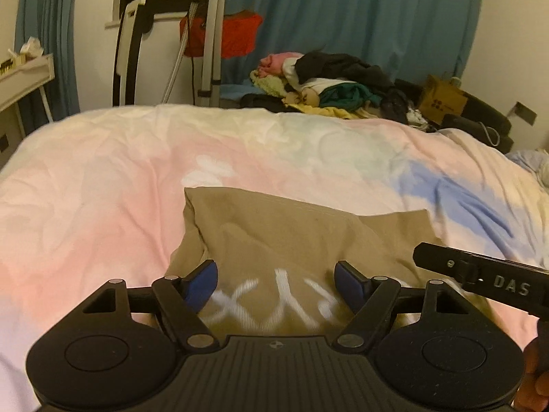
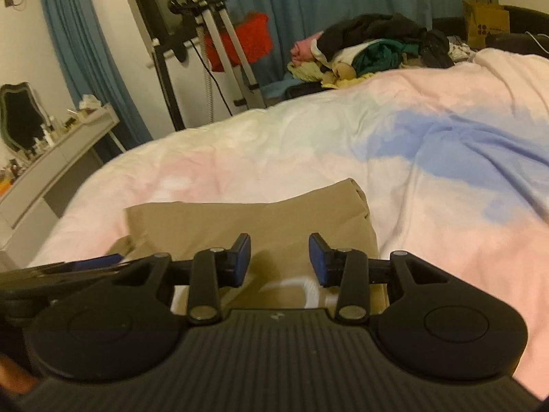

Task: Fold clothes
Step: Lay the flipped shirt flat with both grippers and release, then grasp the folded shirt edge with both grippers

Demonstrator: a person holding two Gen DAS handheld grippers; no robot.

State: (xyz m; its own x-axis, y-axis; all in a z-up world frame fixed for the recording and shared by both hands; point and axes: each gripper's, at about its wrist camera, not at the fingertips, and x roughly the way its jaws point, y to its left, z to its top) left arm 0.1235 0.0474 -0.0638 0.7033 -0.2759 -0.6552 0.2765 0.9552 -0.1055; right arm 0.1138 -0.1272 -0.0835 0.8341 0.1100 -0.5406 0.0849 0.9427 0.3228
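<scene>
Left wrist view showed both grippers, left [image 1: 276,279] and right [image 2: 279,257], jaws apart, hovering over the partly folded shirt [image 1: 291,226], seemingly to grasp or smooth it.

Folded garment [image 1: 291,237] lies on the bed [image 1: 103,178], near edge, directly before both tongs. Heaped clothes pile [image 1: 329,86] sits at the bed's far side; curtain [image 1: 360,17] behind it.

Tan garment [image 1: 291,237] with white lettering, partly folded, flat on pastel bedspread [image 1: 103,189]
</scene>
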